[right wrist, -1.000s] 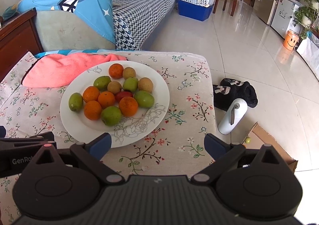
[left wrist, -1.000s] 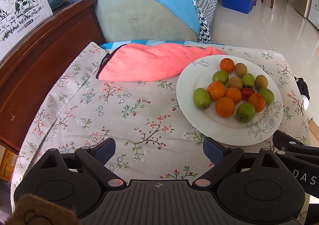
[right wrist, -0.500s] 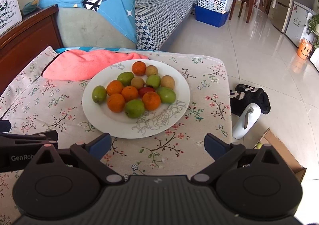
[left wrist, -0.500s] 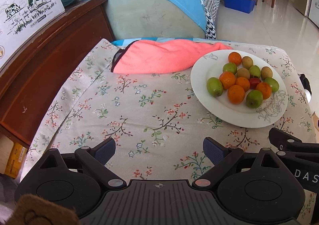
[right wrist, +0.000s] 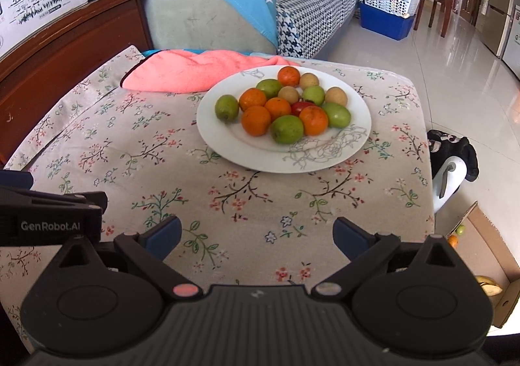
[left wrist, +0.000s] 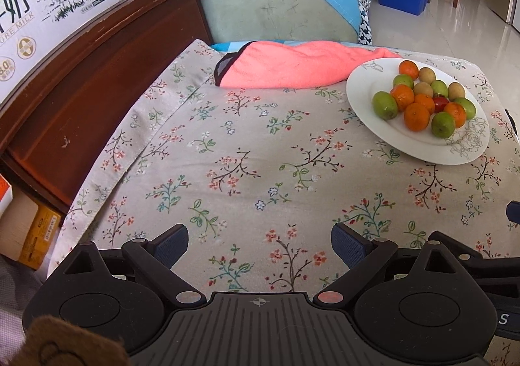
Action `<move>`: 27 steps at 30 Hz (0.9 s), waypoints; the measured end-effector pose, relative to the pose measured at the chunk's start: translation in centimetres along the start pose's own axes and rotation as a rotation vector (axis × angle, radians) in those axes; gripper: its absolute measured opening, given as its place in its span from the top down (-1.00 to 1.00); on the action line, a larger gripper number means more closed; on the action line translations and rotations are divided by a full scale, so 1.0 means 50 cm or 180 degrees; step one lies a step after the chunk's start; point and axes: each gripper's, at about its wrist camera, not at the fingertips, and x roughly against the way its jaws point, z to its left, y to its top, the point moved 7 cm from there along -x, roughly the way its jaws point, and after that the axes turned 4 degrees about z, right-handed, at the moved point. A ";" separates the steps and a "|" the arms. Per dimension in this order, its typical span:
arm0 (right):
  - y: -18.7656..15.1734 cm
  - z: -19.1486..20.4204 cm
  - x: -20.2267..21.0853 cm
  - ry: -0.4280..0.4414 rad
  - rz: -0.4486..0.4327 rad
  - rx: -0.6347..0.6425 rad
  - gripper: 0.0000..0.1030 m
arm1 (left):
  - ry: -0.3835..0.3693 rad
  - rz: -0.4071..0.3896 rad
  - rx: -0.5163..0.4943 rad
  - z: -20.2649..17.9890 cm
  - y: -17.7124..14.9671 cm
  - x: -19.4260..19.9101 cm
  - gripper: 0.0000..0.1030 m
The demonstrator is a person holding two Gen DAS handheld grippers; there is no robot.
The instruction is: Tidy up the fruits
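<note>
While both grippers hang low over the near edge of the floral tablecloth (left wrist: 247, 151), the fruits all sit heaped on the white plate (right wrist: 354, 142) toward the far right of the table, just in front of the pink towel (right wrist: 195, 69). The left gripper (left wrist: 260, 244) is spread wide with nothing between its pads, and the right gripper (right wrist: 256, 234) is likewise released and empty.

On the plate, oranges (right wrist: 256, 120), green fruits (right wrist: 287, 129), small tan fruits (right wrist: 336, 96) and one red fruit (right wrist: 300, 107) lie mixed and touching. That pile fits either fruit gathered onto the plate or fruit waiting to be sorted by kind, and I cannot tell which. No fruit lies loose on the cloth, though a few show in a cardboard box (right wrist: 487, 268) on the floor at the right.

If any piece is to be handled, the outlying green fruit (right wrist: 227, 107) at the pile's left is easiest to reach. Round, close-packed fruit probably rolls when nudged, so a wide, gentle closing from above seems wise.
</note>
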 end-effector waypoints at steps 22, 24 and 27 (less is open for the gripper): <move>-0.040 0.083 -0.058 0.0154 -0.0539 0.0490 -0.98 | 0.0003 0.0073 0.0364 0.077 -0.031 -0.018 -0.87; -0.037 0.083 -0.061 0.0135 -0.0637 0.0473 -0.98 | -0.0004 0.0063 0.0368 0.076 -0.031 -0.017 -0.87; -0.035 0.087 -0.065 0.0116 -0.0732 0.0457 -0.98 | -0.0012 0.0064 0.0373 0.076 -0.033 -0.017 -0.87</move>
